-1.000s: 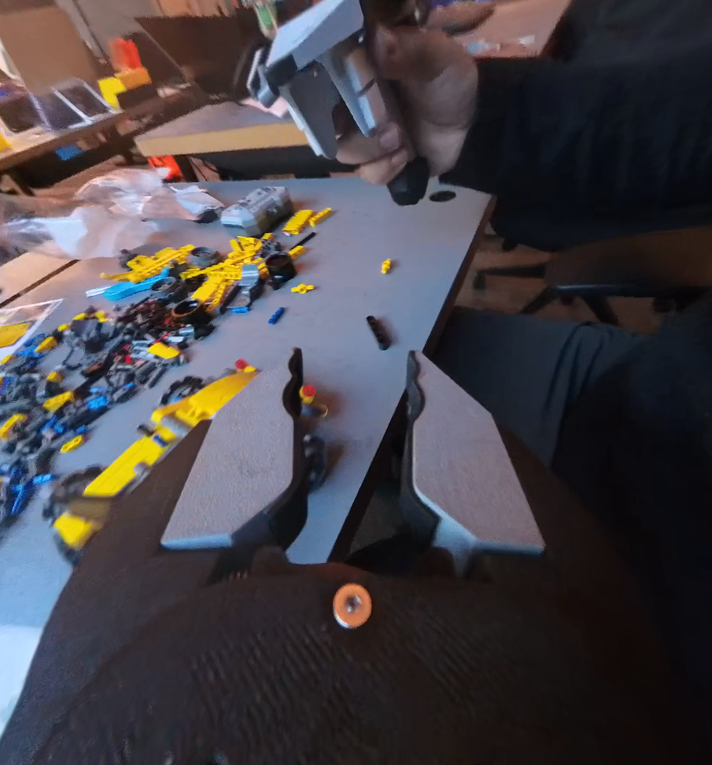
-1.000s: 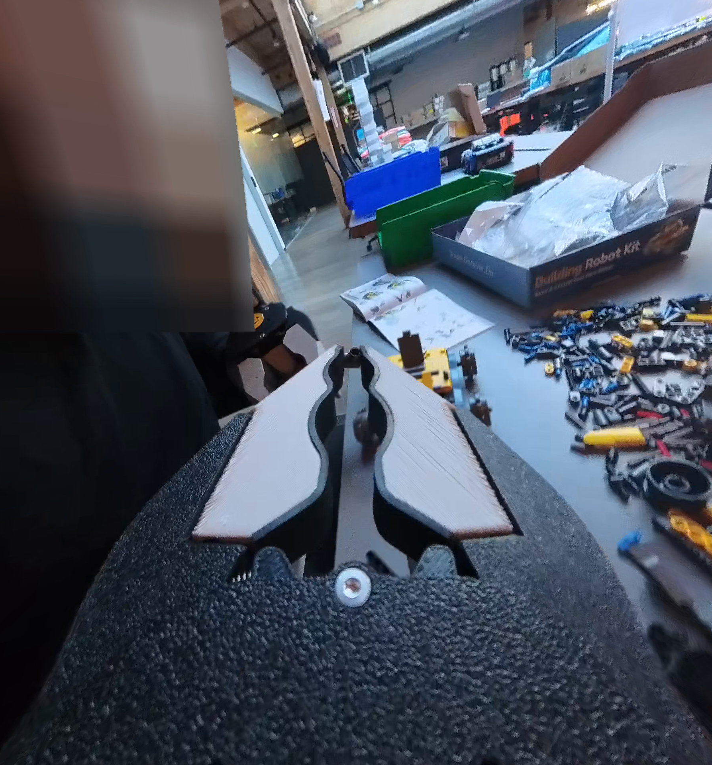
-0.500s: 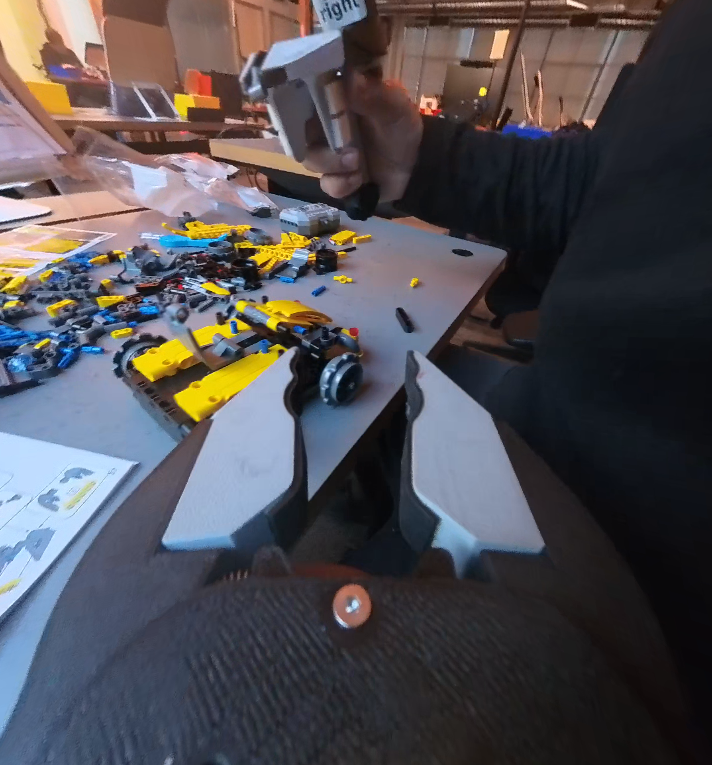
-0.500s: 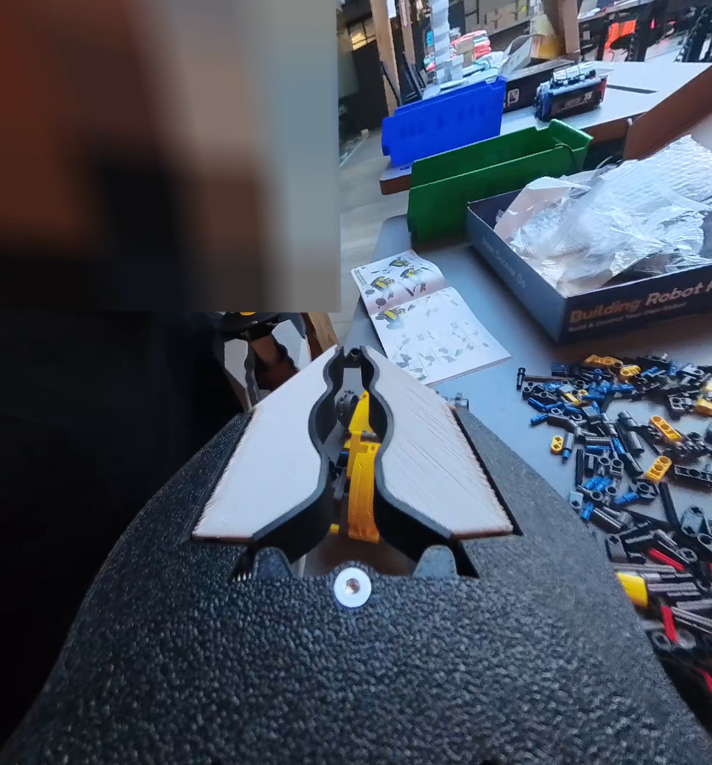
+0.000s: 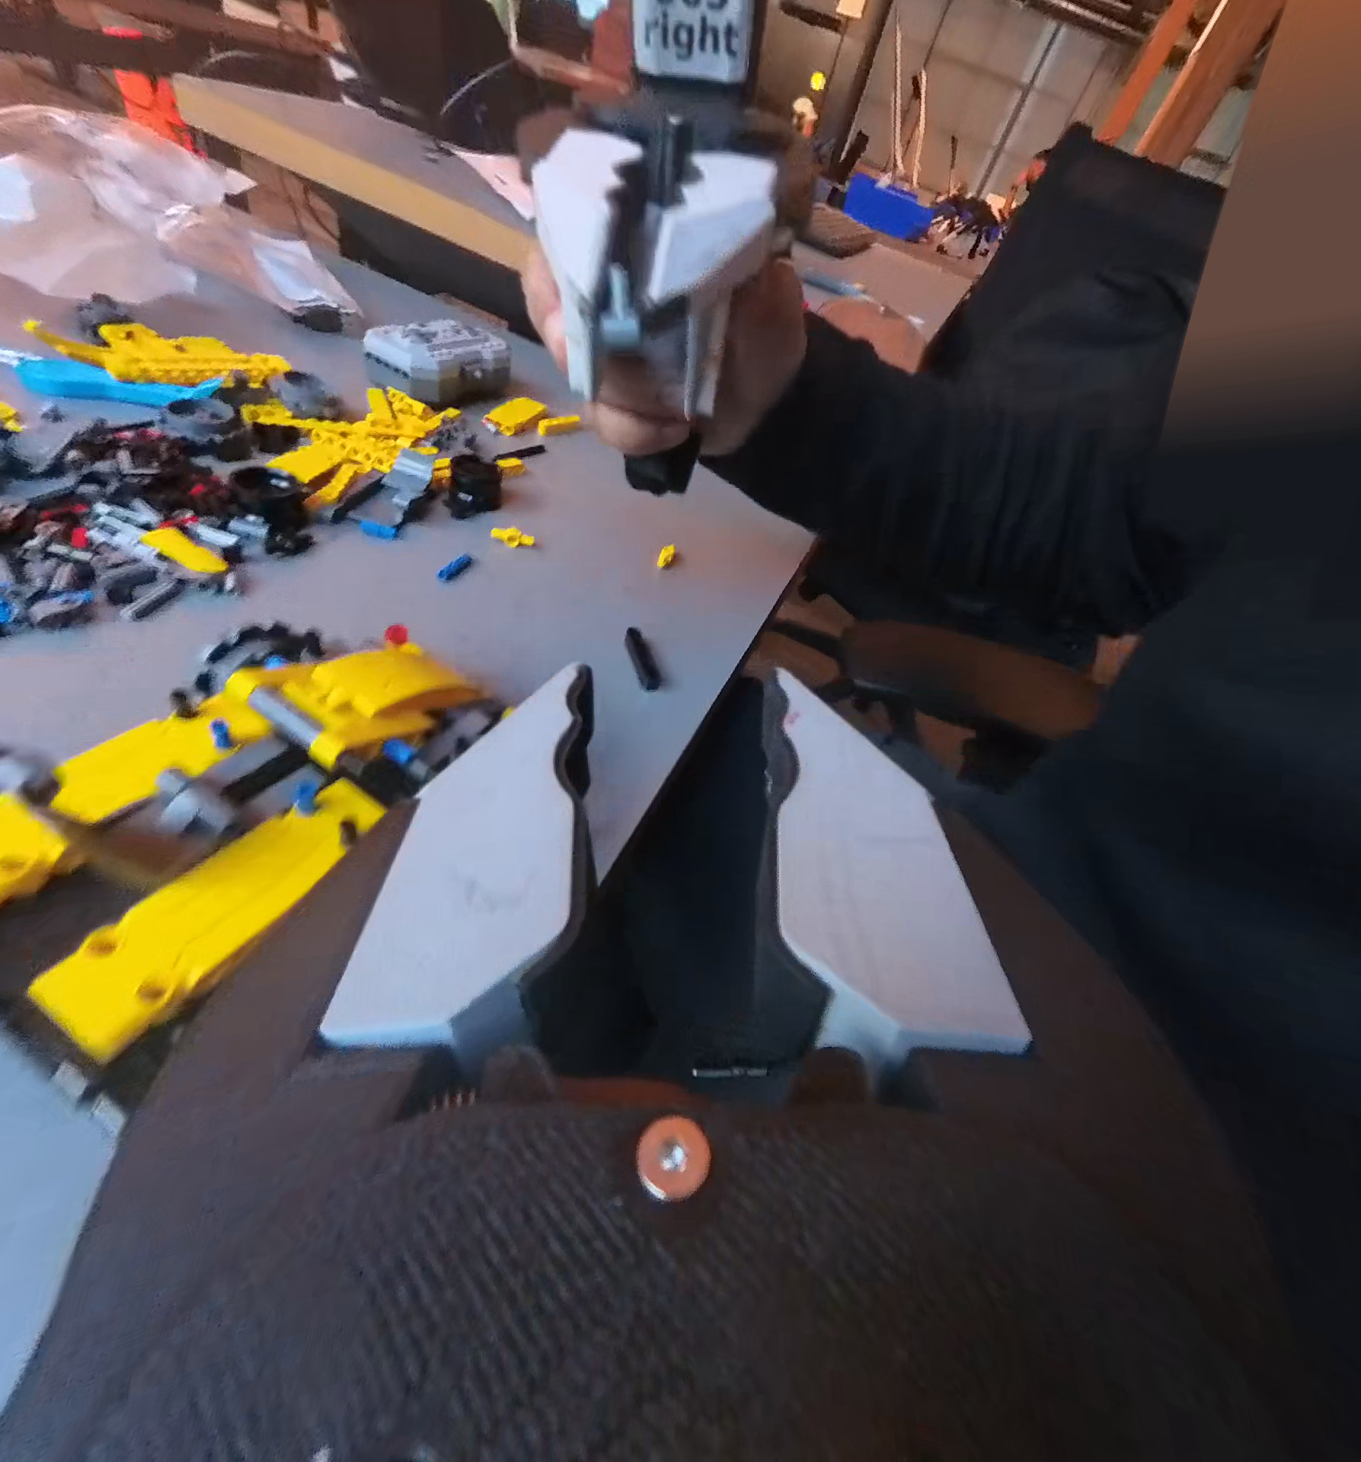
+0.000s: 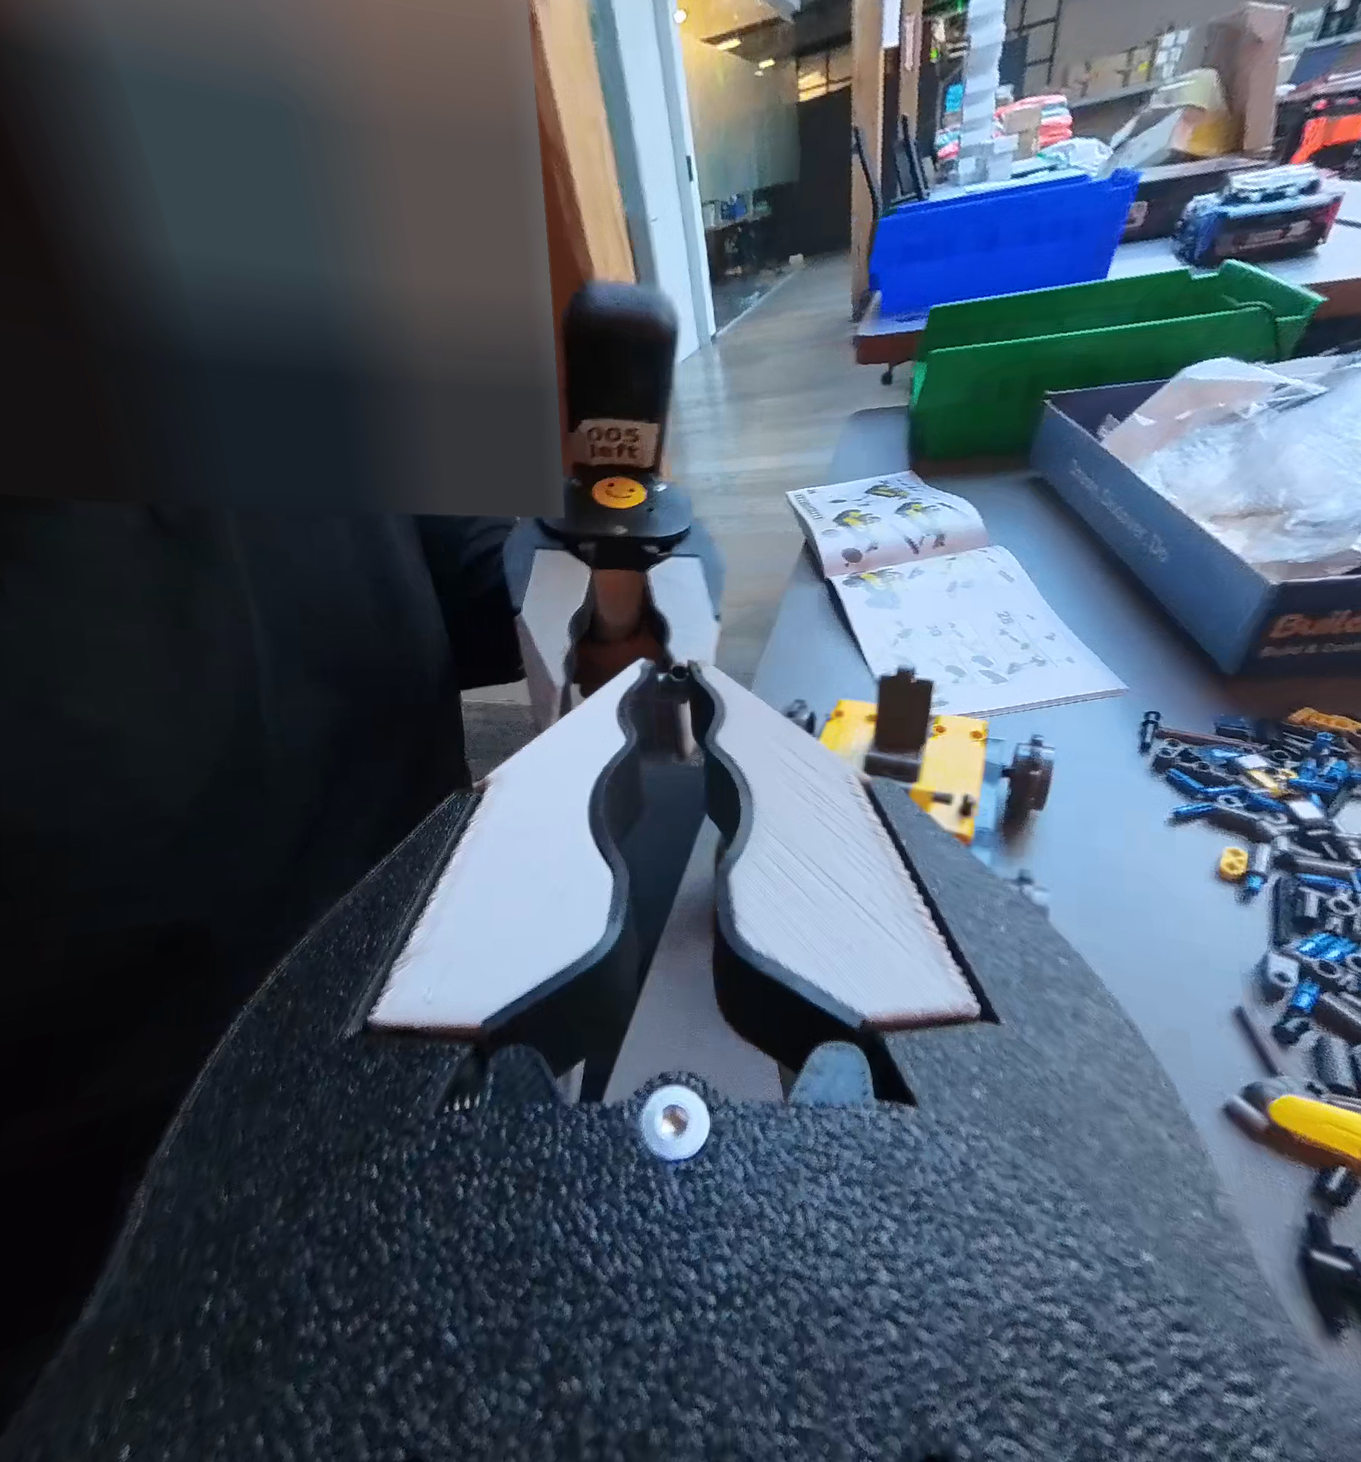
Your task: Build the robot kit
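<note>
My left gripper (image 5: pixel 677 692) is open and empty, its fingers straddling the near edge of the grey table (image 5: pixel 550 601). A part-built yellow model (image 5: pixel 226 791) lies just left of it, and a black pin (image 5: pixel 643 668) lies beyond its left fingertip. My right gripper (image 6: pixel 673 676) is shut on a small grey pin (image 6: pixel 671 698), held in the air off the table's edge. It faces the left gripper (image 6: pixel 618 625) tip to tip. The left wrist view shows the right gripper (image 5: pixel 633 332) raised in a hand, with the pin (image 5: pixel 620 312) between its tips.
Loose yellow, black and blue pieces (image 5: pixel 186 490) cover the table, also seen in the right wrist view (image 6: pixel 1334 870). A grey block (image 5: pixel 436 360), an open booklet (image 6: pixel 954 609), a cardboard box with plastic bags (image 6: pixel 1215 538), and green (image 6: pixel 1096 348) and blue bins (image 6: pixel 993 229) stand beyond. A person in black sits at the edge. My right fingertips sit around 8 cm from my left ones.
The right gripper has turned from the model to point at the left gripper, still shut on the small pin. The left gripper stayed open at the table's edge while its view swung.
</note>
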Tool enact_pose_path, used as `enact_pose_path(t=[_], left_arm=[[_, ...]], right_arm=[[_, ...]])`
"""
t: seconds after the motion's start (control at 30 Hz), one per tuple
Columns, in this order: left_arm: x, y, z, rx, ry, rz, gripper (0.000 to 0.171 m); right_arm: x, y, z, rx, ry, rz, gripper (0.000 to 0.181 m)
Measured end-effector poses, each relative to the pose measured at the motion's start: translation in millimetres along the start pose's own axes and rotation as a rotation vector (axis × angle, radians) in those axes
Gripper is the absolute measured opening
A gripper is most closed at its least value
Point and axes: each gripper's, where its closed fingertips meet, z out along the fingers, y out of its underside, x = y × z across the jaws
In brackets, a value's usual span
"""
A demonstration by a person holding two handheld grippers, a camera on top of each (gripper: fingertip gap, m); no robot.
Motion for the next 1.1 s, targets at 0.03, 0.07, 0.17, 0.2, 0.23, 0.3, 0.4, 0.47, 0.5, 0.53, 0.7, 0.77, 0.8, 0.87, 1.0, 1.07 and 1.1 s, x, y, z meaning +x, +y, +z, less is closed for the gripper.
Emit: enact_pose_path(t=[0.03,0.07,0.17,0.2,0.23,0.3,0.4,0.47,0.5,0.53,0.7,0.77,0.8,0.87,1.0,1.07,1.1], left_arm=[[3.0,-5.7,8.7,-0.007,0.011,-0.005,0.040],[6.9,-11.9,17.5,-0.011,0.032,-0.010,0.038],[28.2,-28.7,40.6,-0.016,0.158,-0.040,0.033],[34.9,-29.9,47.3,-0.033,0.204,-0.059,0.032],[39.2,-31.5,53.7,-0.043,0.240,-0.090,0.033],[45.1,-37.4,64.6,-0.037,0.308,-0.177,0.032],[54.6,-43.3,77.7,-0.039,0.423,-0.318,0.028],[66.6,-47.2,84.2,-0.048,0.525,-0.395,0.025],[71.8,-48.7,87.7,-0.050,0.561,-0.417,0.023],[76.6,-49.2,91.3,-0.060,0.591,-0.432,0.023],[102.4,-63.5,96.1,-0.051,0.790,-0.542,0.017],[109.4,-65.7,97.1,-0.056,0.839,-0.567,0.016],[111.6,-66.0,98.1,-0.058,0.851,-0.575,0.016],[113.2,-62.3,102.1,-0.072,0.843,-0.571,0.016],[113.3,-60.7,103.4,-0.056,0.846,-0.586,0.008],[112.7,-59.3,104.2,-0.049,0.842,-0.606,0.008],[111.6,-59.0,104.9,-0.043,0.838,-0.624,0.008]], right_arm=[[-7.3,2.4,-3.8,-0.003,-0.009,-0.005,0.007],[-13.4,5.0,-8.3,-0.006,-0.009,-0.013,0.006],[-33.9,9.9,-24.1,0.003,-0.017,-0.039,0.007],[-41.0,10.2,-29.3,0.015,-0.021,-0.046,0.007],[-48.5,10.8,-34.1,0.025,-0.029,-0.051,0.007],[-60.5,15.3,-42.4,0.020,-0.029,-0.073,0.007],[-75.6,21.1,-54.7,0.016,-0.017,-0.118,0.007],[-82.8,20.3,-62.5,0.045,-0.014,-0.123,0.007],[-85.2,19.6,-66.1,0.061,-0.009,-0.125,0.007],[-88.3,18.8,-69.3,0.076,-0.008,-0.127,0.007],[-105.0,18.0,-78.9,0.115,-0.010,-0.178,0.007],[-107.6,18.7,-80.8,0.120,-0.006,-0.188,0.007],[-109.3,19.0,-81.7,0.124,-0.011,-0.190,0.007],[-110.6,19.0,-82.8,0.135,-0.013,-0.189,0.007],[-113.5,23.4,-81.1,0.140,-0.044,-0.174,0.007],[-113.0,25.1,-81.4,0.150,-0.055,-0.159,0.006],[-111.9,25.7,-81.8,0.157,-0.054,-0.154,0.007]])
